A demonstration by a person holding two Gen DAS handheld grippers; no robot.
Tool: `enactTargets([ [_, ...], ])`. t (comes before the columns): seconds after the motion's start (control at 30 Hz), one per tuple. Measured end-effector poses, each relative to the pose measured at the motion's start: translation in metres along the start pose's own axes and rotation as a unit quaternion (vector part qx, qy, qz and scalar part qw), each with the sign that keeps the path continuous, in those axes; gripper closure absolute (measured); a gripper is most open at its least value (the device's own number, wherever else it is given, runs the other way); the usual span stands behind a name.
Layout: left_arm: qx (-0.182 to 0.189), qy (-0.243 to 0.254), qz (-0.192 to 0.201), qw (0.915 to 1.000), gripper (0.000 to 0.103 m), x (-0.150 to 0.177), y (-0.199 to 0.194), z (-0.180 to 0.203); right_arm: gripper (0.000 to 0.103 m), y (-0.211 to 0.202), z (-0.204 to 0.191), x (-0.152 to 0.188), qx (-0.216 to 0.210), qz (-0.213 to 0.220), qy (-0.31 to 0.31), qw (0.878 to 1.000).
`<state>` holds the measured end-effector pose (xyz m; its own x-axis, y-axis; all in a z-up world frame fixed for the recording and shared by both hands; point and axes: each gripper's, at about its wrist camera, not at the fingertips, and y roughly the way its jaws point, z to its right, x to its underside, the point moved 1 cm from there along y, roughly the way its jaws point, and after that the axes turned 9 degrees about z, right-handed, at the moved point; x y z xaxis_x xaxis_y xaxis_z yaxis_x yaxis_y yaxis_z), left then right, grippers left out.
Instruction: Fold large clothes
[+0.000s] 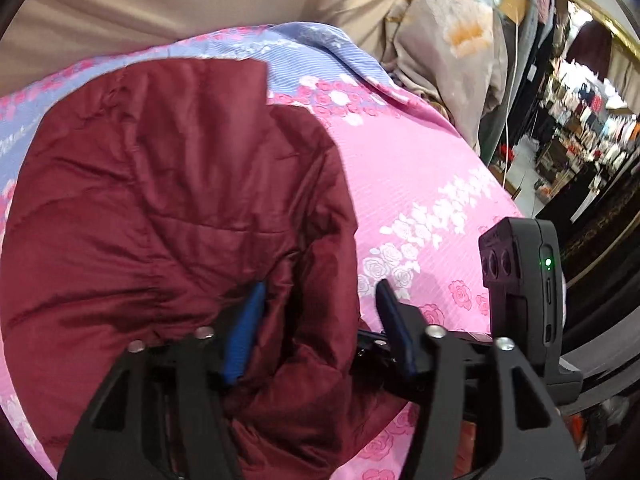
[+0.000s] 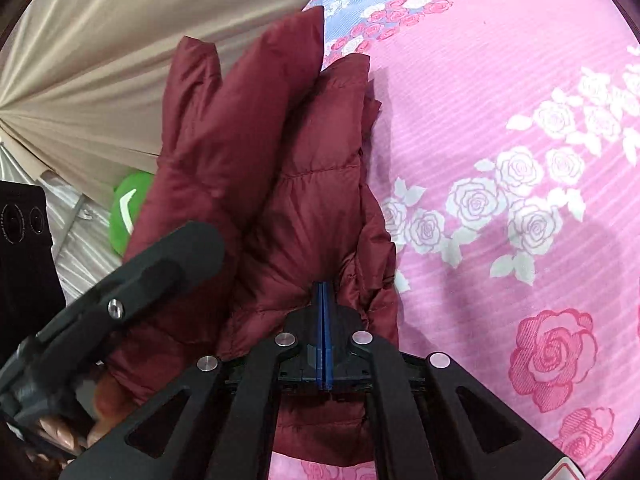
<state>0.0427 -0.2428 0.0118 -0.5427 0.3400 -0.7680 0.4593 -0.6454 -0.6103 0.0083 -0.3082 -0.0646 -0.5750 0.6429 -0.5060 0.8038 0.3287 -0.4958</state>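
A dark red puffer jacket (image 1: 168, 200) lies bunched on a pink rose-print bedsheet (image 1: 420, 168). My left gripper (image 1: 318, 320) is open over the jacket's near right edge; a fold of red fabric sits between the blue pads (image 1: 244, 332) without being pinched. In the right wrist view the jacket (image 2: 256, 152) lies folded lengthwise, running away from me. My right gripper (image 2: 323, 292) has its blue pads pressed together on the jacket's near edge, and creases fan out from that spot. The left gripper's black finger (image 2: 160, 256) reaches in from the left beside it.
Beige fabric (image 2: 100, 60) hangs behind the bed. A green object (image 2: 128, 212) lies at the bed's left edge. A pale floral blanket (image 1: 448, 40) is heaped at the far right, with a crowded clothes rack (image 1: 580, 120) beyond. A hand (image 2: 60, 436) holds the left gripper.
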Motion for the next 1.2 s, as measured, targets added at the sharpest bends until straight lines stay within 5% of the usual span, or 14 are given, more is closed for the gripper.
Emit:
enactTargets([
  [0.13,0.044,-0.036,0.025,0.9981,0.043,-0.012,-0.036,-0.003,0.095,-0.004,0.016,-0.008,-0.009,0.020,0.015,1.000],
  [0.23,0.060,-0.062,0.095,0.9918,0.025,-0.026,-0.093,-0.023,0.093,-0.040,0.005,-0.015,0.018,0.071,-0.009,0.997],
  [0.3,0.022,-0.069,0.145,0.9867,0.016,-0.029,-0.129,-0.041,0.091,-0.063,-0.015,-0.020,0.011,0.099,-0.038,0.994],
  [0.37,-0.025,-0.079,0.164,0.9830,0.016,-0.026,-0.151,-0.062,0.078,-0.084,-0.032,-0.021,-0.005,0.112,-0.065,0.992],
  [0.43,-0.059,-0.101,0.158,0.9804,0.016,-0.017,-0.158,-0.084,0.040,-0.089,-0.065,-0.021,-0.025,0.124,-0.106,0.986],
  [0.6,-0.120,-0.131,0.111,0.9778,0.017,0.019,-0.145,-0.112,0.037,-0.080,-0.116,0.006,-0.062,0.102,-0.192,0.974],
  [0.7,-0.149,-0.116,0.099,0.9770,0.017,0.030,-0.137,-0.110,0.042,-0.073,-0.127,0.022,-0.044,0.080,-0.232,0.968],
  [0.8,-0.168,-0.094,0.088,0.9773,0.017,0.037,-0.121,-0.102,0.087,-0.059,-0.117,0.028,0.023,0.074,-0.241,0.968],
  [0.83,-0.170,-0.088,0.083,0.9780,0.017,0.039,-0.116,-0.101,0.090,-0.062,-0.106,0.028,0.023,0.072,-0.218,0.973],
  [0.97,-0.169,-0.068,0.063,0.9812,0.018,0.046,-0.094,-0.089,0.096,-0.073,-0.065,0.031,0.036,0.081,-0.154,0.984],
  [1.2,-0.207,0.007,0.045,0.9773,0.015,0.059,-0.062,-0.059,0.098,-0.039,0.001,0.054,0.057,0.028,-0.076,0.995],
])
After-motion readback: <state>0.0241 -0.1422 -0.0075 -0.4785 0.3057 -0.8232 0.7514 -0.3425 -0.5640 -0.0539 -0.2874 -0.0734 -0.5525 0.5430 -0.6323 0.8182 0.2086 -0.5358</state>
